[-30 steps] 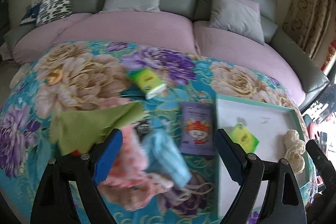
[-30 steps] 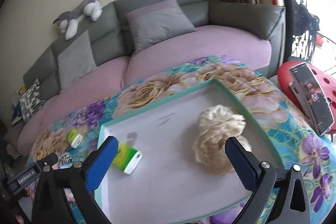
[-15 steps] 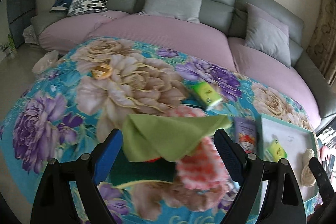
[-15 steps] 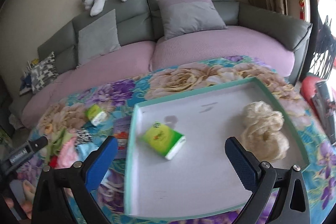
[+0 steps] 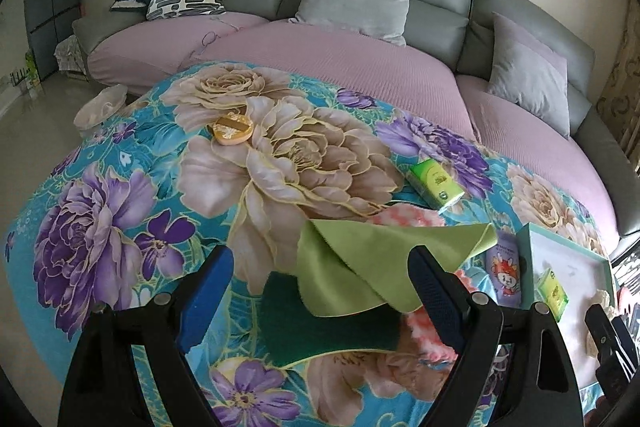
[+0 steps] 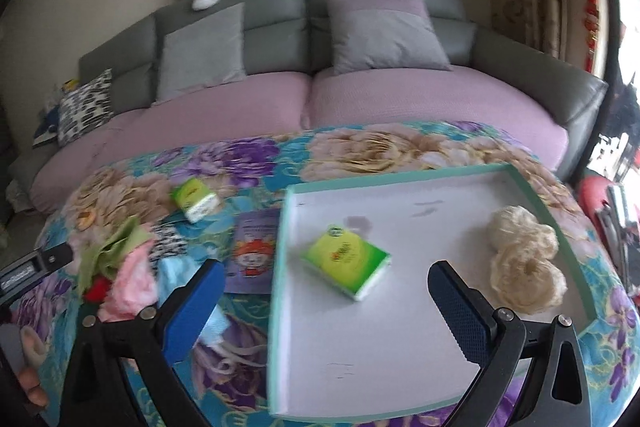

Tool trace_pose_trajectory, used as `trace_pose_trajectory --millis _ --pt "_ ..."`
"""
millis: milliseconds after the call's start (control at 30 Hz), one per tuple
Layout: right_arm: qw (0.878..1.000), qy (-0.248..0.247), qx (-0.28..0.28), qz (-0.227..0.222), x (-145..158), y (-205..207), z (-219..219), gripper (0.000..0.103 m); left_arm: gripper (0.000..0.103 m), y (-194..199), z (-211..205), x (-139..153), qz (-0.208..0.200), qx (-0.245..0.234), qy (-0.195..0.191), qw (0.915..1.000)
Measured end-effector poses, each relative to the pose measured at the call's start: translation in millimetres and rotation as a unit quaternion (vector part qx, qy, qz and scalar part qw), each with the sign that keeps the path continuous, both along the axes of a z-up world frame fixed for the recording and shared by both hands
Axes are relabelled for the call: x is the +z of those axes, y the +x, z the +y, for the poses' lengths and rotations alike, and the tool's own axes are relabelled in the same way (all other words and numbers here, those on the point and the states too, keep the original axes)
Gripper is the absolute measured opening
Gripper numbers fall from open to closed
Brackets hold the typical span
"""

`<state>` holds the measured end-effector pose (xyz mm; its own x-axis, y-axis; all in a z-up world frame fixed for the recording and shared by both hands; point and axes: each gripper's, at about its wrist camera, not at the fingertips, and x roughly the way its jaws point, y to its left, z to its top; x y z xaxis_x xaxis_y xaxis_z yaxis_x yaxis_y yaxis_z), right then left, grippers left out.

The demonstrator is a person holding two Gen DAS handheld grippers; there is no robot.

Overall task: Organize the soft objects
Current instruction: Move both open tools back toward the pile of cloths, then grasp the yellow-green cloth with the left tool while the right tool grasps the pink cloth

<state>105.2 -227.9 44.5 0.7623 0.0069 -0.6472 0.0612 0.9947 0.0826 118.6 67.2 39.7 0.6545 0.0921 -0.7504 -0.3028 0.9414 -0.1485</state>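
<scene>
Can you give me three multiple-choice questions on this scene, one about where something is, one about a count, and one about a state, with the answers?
1. Where does the cream yarn bundle lie?
A. inside the tray
B. on the sofa
C. under the green cloth

2. How many green tissue packs show in the right wrist view?
A. one
B. two
C. four

3. How do the left gripper's jaws stand?
A. shut on the green cloth
B. open, holding nothing
C. shut on a tissue pack

Answers: 1 A, it rests on the tray's white floor. 2 B, one pack in the tray and one pack on the floral cover. 3 B, the pads stand wide apart, the cloth lying beyond them.
</scene>
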Motion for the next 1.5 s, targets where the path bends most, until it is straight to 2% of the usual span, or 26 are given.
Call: trace_pose_trajectory --millis 333,400,500,600,733,800,933,1000,1133,1267,1500 --pt "0.996 0.03 0.088 0.005 -9 5 52 0.097 0.089 -3 30 -11 0.023 0.015 -0.009 0.9996" --pt "0.994 0.037 0.102 0.007 -11 6 61 0.091 0.089 -3 32 -11 0.023 0.013 -0.011 0.9996" --pt "0.992 0.048 0.118 0.011 -14 8 72 0.089 0.089 -2 33 -14 0.025 0.003 -0.032 0.9992" --pt "0.99 0.057 0.132 0.016 -18 11 83 0.083 0.089 -1 31 -15 0.026 -0.001 -0.033 0.9991" --pt "0.987 0.072 0.144 0.026 -23 15 93 0.077 0.089 0 30 -15 0.021 -0.004 -0.038 0.999" --pt "0.986 0.079 0.147 0.03 -25 17 96 0.07 0.089 1 30 -14 0.02 -0.008 -0.041 0.9989" --pt "0.983 0.091 0.154 0.042 -31 22 104 0.066 0.089 4 26 -16 0.021 -0.016 -0.045 0.9986" --pt "0.982 0.093 0.157 0.047 -34 23 109 0.056 0.089 5 25 -17 0.021 -0.019 -0.047 0.9985" --pt "0.981 0.091 0.164 0.055 -38 25 116 0.05 0.089 8 20 -18 0.021 -0.023 -0.047 0.9984" --pt "0.979 0.095 0.168 0.064 -42 26 117 0.039 0.089 11 14 -14 0.007 -0.037 -0.052 0.9979" --pt "0.979 0.094 0.164 0.077 -49 29 116 0.038 0.089 23 -4 -17 0.008 -0.075 -0.062 0.9952"
